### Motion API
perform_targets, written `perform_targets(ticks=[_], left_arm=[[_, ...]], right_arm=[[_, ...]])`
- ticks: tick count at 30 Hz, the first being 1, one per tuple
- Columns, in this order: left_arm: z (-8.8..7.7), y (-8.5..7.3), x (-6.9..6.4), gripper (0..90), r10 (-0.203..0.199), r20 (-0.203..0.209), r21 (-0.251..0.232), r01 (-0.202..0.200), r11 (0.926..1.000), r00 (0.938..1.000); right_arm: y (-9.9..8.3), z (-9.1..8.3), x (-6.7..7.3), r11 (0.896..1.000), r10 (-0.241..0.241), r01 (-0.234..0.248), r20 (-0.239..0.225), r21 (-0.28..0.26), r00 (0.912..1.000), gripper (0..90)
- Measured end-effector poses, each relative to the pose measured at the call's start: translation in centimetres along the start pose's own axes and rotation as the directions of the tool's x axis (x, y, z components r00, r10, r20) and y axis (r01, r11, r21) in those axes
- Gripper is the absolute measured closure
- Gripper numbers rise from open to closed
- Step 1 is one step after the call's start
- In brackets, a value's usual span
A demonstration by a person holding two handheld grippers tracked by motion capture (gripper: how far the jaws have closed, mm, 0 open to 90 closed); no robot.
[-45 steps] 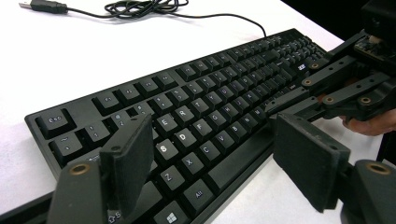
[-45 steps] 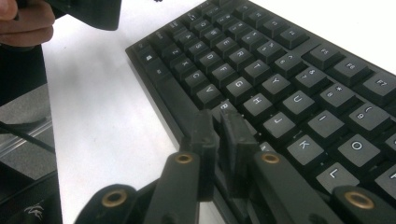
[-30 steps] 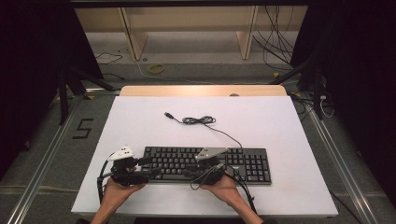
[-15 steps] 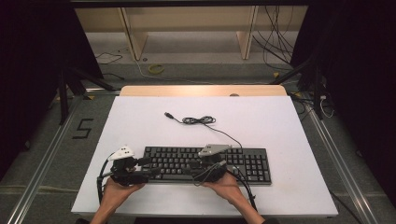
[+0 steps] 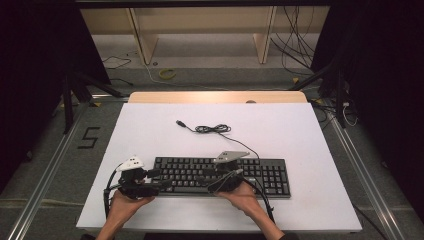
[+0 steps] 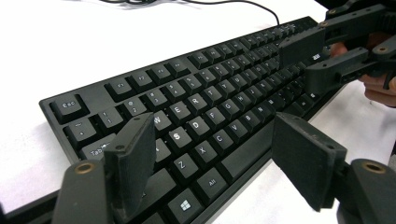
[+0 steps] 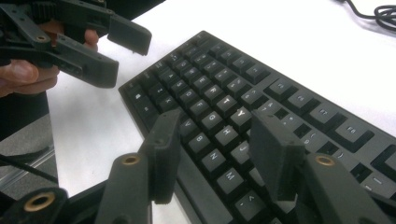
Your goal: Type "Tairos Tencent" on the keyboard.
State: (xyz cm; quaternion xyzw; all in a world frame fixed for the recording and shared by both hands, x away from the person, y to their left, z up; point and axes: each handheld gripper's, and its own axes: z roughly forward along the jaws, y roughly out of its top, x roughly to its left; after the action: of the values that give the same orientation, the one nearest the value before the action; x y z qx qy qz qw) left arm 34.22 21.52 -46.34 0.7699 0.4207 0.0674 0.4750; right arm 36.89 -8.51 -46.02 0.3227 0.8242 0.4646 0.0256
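The black keyboard (image 5: 220,175) lies flat near the front edge of the white bench (image 5: 300,135), its cable (image 5: 215,129) trailing to a loose coil behind it. The left tool (image 5: 159,179) stands wide over the keyboard's left end, holding nothing. The right tool (image 5: 202,175), near the middle keys, has just been opening; its jaws stand apart over the keys, gripping nothing.

Left gripper (image 5: 155,181) fingers spread wide; right gripper (image 5: 206,178) fingers just opening.
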Motion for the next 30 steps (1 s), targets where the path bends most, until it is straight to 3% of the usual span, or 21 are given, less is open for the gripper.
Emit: perform_targets(ticks=[11,24,30], left_arm=[[-0.2,-0.1,0.7,44.2,-0.023,-0.04,0.032,0.025,0.9992,0.9989],[-0.1,-0.3,0.8,74.6,0.025,-0.062,0.105,-0.019,0.9943,0.9977],[0.0,-0.5,1.0,85.7,0.038,-0.077,0.134,-0.028,0.9906,0.9963]], right_arm=[[0.8,0.9,-0.2,1.0,-0.004,0.004,0.028,0.014,0.9996,58.2],[1.7,2.6,-0.5,0.999,-0.022,0.02,0.036,0.036,0.9991,81.6],[2.1,3.6,-0.3,0.998,-0.026,0.024,0.033,0.052,0.9991,86.9]])
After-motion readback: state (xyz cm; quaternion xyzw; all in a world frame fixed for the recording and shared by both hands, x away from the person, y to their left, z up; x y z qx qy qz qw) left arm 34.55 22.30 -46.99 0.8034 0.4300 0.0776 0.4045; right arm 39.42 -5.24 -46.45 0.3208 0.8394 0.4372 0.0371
